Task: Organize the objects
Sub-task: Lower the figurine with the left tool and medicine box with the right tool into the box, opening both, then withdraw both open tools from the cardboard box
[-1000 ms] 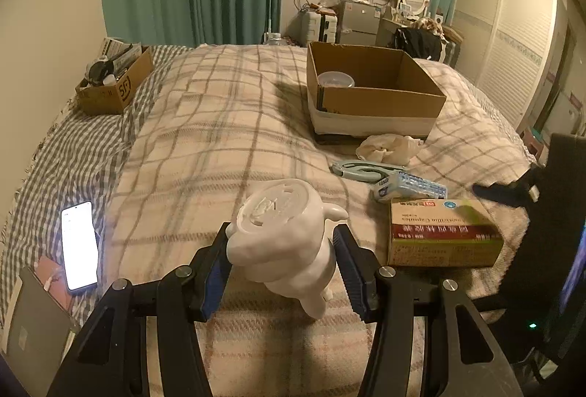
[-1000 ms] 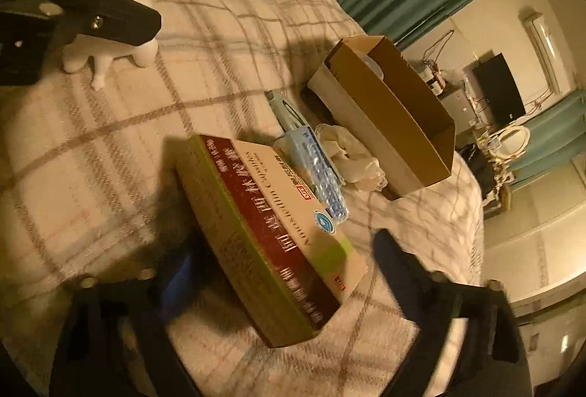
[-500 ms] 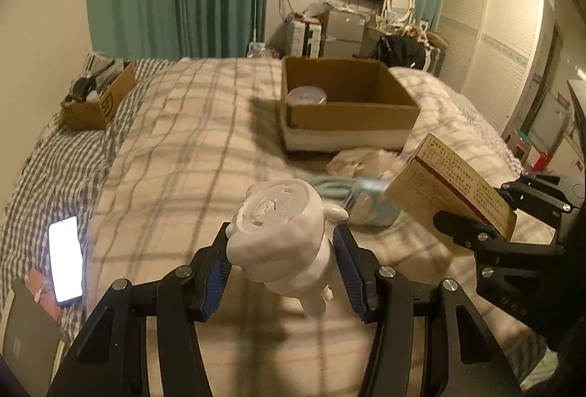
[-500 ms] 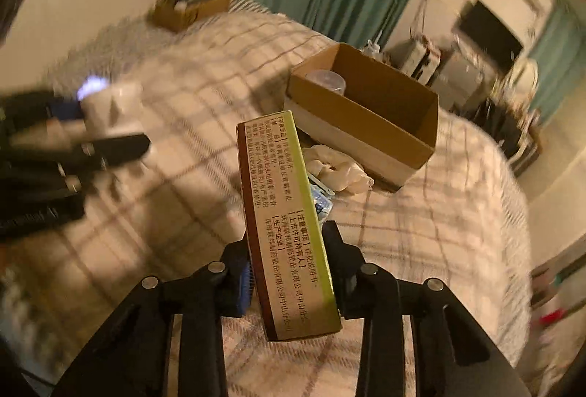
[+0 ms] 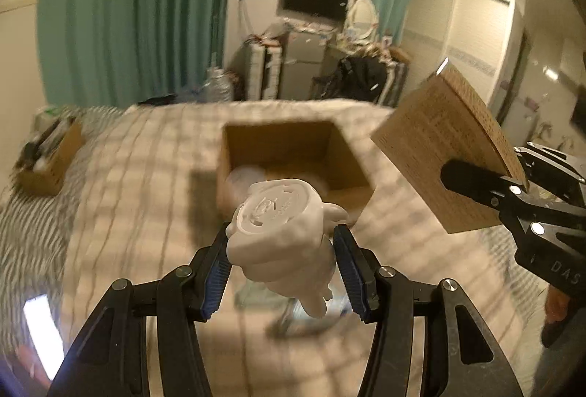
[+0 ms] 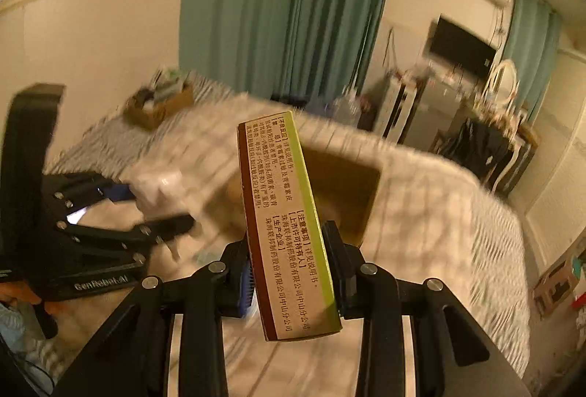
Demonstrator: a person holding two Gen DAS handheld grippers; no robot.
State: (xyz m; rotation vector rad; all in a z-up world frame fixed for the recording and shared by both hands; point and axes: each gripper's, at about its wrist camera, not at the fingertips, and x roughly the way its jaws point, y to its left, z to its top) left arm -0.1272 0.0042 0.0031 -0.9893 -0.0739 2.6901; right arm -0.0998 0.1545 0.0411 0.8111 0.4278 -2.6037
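Observation:
My left gripper (image 5: 281, 272) is shut on a white ceramic figurine (image 5: 280, 239) and holds it in the air in front of the open cardboard box (image 5: 293, 160) on the plaid bed. My right gripper (image 6: 293, 267) is shut on a flat medicine box (image 6: 285, 225) with Chinese print, held upright above the bed. In the left wrist view the medicine box (image 5: 447, 155) hangs to the right of the cardboard box, level with it. In the right wrist view the left gripper with the figurine (image 6: 157, 190) is at the left, and the cardboard box (image 6: 344, 192) lies behind the medicine box.
A small carton of clutter (image 5: 47, 159) sits at the bed's far left corner. A lit phone (image 5: 40, 334) lies at the near left. Blurred items (image 5: 293, 316) lie on the blanket under the figurine. Furniture, a TV and curtains stand beyond the bed.
Both grippers have risen and moved forward toward the cardboard box with their loads. The right gripper closed on the medicine box and lifted it off the bed.

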